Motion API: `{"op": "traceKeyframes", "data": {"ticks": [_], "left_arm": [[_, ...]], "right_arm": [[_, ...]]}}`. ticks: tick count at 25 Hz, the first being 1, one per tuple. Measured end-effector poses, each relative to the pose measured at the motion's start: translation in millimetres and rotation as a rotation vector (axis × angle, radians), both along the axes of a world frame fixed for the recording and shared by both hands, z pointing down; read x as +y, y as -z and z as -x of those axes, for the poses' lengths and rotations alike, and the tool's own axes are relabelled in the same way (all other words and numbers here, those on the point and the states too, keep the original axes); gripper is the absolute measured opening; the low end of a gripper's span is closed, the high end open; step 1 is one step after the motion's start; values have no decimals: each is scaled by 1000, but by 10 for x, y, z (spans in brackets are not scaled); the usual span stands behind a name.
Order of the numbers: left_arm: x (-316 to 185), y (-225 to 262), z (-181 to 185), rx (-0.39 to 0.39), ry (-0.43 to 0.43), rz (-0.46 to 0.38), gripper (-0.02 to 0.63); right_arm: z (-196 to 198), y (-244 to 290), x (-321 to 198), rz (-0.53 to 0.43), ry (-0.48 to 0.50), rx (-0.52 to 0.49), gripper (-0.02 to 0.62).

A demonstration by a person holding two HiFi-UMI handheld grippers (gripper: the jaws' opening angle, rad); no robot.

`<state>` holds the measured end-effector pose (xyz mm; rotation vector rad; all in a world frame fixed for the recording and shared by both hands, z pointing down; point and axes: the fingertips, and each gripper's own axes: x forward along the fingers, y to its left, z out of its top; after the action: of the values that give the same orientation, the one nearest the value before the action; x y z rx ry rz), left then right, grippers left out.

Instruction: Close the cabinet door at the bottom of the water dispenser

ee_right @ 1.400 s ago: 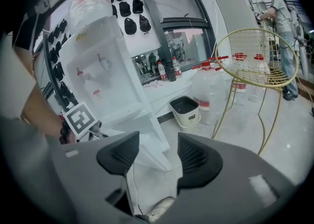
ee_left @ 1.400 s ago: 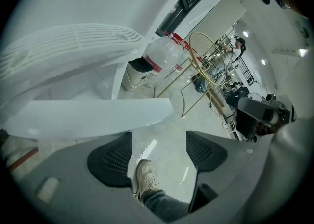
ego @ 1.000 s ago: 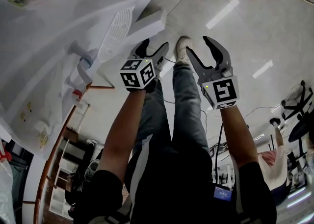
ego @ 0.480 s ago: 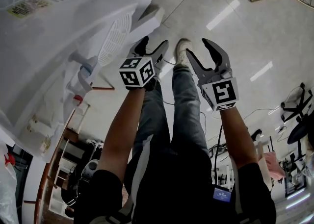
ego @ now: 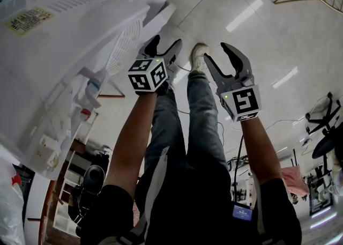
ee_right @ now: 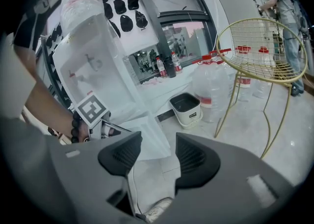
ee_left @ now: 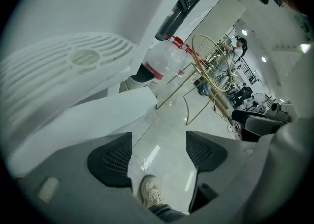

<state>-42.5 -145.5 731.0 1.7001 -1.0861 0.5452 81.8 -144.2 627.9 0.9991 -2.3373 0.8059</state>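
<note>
Shiny floor (ego: 268,40) below — press the wide-open, empty left gripper (ego: 165,45) flat against the cabinet door (ee_left: 83,120) on the left and push gently; the right gripper (ego: 215,52) is closing on nothing.

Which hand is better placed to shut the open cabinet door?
Probably left: the left gripper, open and empty, is beside the cabinet door; the right gripper, jaws closing on nothing, is farther away.

The glossy pale tiled floor (ego: 257,51) carries the white water dispenser (ego: 80,45), with the person's light shoe (ego: 199,55) planted just beside its base. Farther off on the floor stand a gold wire chair (ee_right: 260,46), large red-capped water jugs (ee_right: 212,88) and a small white bin (ee_right: 186,110).
</note>
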Motion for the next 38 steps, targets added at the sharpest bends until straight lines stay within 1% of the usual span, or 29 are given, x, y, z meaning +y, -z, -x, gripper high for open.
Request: {"op": "traceKeyframes", "data": {"ticks": [8, 18, 23, 31, 38], "left_arm": [[-141, -51, -25, -1, 1, -5, 356], [-264, -41, -45, -28, -9, -22, 356], [-340, -50, -50, -47, 4, -37, 362], [-459, -51, -68, -66, 18, -50, 370], [-555, -44, -105, -68, 25, -57, 374]], "right_arm": [[9, -64, -123, 4, 4, 1, 215], [41, -75, -242, 7, 10, -11, 213], [42, -80, -248, 9, 19, -11, 213], [-10, -97, -270, 15, 6, -8, 213], [-20, -90, -278, 15, -5, -7, 213]]}}
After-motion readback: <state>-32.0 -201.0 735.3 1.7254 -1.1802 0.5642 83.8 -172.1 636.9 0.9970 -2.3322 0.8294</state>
